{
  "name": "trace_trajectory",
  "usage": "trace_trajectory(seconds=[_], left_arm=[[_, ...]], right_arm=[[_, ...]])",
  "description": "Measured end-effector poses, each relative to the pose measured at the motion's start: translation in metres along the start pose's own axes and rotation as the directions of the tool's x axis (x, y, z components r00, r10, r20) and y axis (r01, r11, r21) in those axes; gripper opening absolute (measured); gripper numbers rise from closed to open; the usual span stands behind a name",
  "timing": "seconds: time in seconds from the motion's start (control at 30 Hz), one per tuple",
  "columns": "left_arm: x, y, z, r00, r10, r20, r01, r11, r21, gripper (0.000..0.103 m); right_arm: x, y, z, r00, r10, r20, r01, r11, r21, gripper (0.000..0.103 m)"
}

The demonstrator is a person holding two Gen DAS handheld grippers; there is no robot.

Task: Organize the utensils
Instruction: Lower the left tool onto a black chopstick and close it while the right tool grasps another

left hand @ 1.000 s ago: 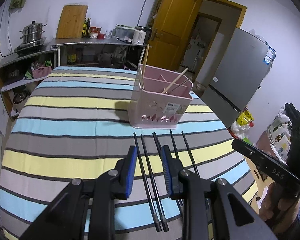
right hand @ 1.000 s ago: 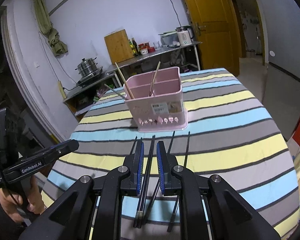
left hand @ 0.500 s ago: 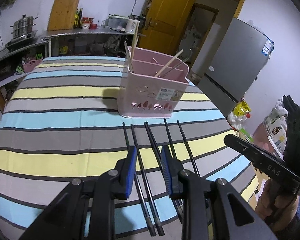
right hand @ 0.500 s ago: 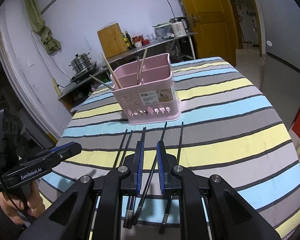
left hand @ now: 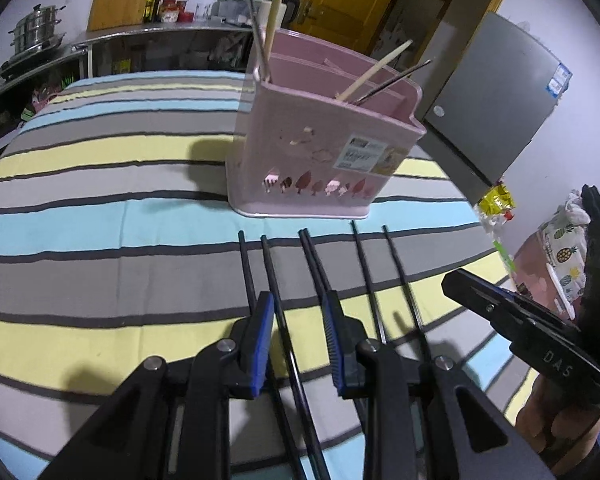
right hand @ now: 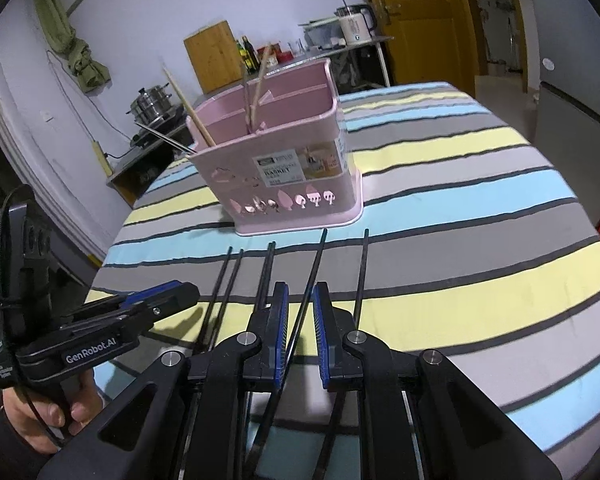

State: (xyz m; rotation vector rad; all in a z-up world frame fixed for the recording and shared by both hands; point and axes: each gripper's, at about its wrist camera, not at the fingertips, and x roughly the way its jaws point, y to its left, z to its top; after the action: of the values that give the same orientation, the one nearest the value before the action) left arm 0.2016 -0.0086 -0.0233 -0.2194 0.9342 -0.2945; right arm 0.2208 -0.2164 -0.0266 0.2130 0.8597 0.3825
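Several black chopsticks [left hand: 312, 264] lie side by side on the striped tablecloth in front of a pink utensil basket [left hand: 320, 152]; they also show in the right wrist view [right hand: 268, 276]. The basket [right hand: 284, 172] holds wooden and metal chopsticks. My left gripper [left hand: 296, 324] is open, low over the cloth, with one black chopstick [left hand: 278, 300] between its blue pads. My right gripper [right hand: 300, 312] is open, with another black chopstick [right hand: 314, 272] running between its pads. Each gripper shows in the other's view, the right gripper [left hand: 500, 312] and the left gripper [right hand: 152, 304].
The striped table [left hand: 80, 208] ends close at the right, with a grey fridge [left hand: 496, 96] beyond. A steel counter [left hand: 100, 40] with a pot, cutting board and bottles stands behind. A yellow door [right hand: 416, 20] is at the back.
Both grippers have moved forward and down toward the black chopsticks and the basket. Each now has a chopstick between its open pads.
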Motion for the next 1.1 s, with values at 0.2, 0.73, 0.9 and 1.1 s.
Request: trace_trajectory(seconds=[0.2, 0.73, 0.9, 1.1], left_arm=[[0.023, 0.005, 0.006, 0.999, 0.011, -0.034, -0.012, 1.000, -0.006, 0.026], [0.050, 0.005, 0.016, 0.997, 0.046, -0.061, -0.044, 0.999, 0.024, 0.024], [0.056, 0.001, 0.020, 0.995, 0.078, -0.054, -0.077, 0.997, 0.028, 0.015], [0.057, 0.000, 0.022, 0.994, 0.097, -0.048, -0.095, 0.995, 0.038, 0.011]], right_arm=[[0.031, -0.001, 0.007, 0.999, -0.008, -0.045, 0.008, 1.000, -0.001, 0.013], [0.073, -0.007, 0.017, 0.994, -0.035, -0.101, 0.037, 0.999, 0.012, 0.013], [0.083, -0.004, 0.022, 0.993, -0.051, -0.104, 0.052, 0.999, 0.009, 0.012], [0.092, 0.001, 0.030, 0.990, -0.088, -0.113, 0.087, 0.996, -0.011, 0.011]])
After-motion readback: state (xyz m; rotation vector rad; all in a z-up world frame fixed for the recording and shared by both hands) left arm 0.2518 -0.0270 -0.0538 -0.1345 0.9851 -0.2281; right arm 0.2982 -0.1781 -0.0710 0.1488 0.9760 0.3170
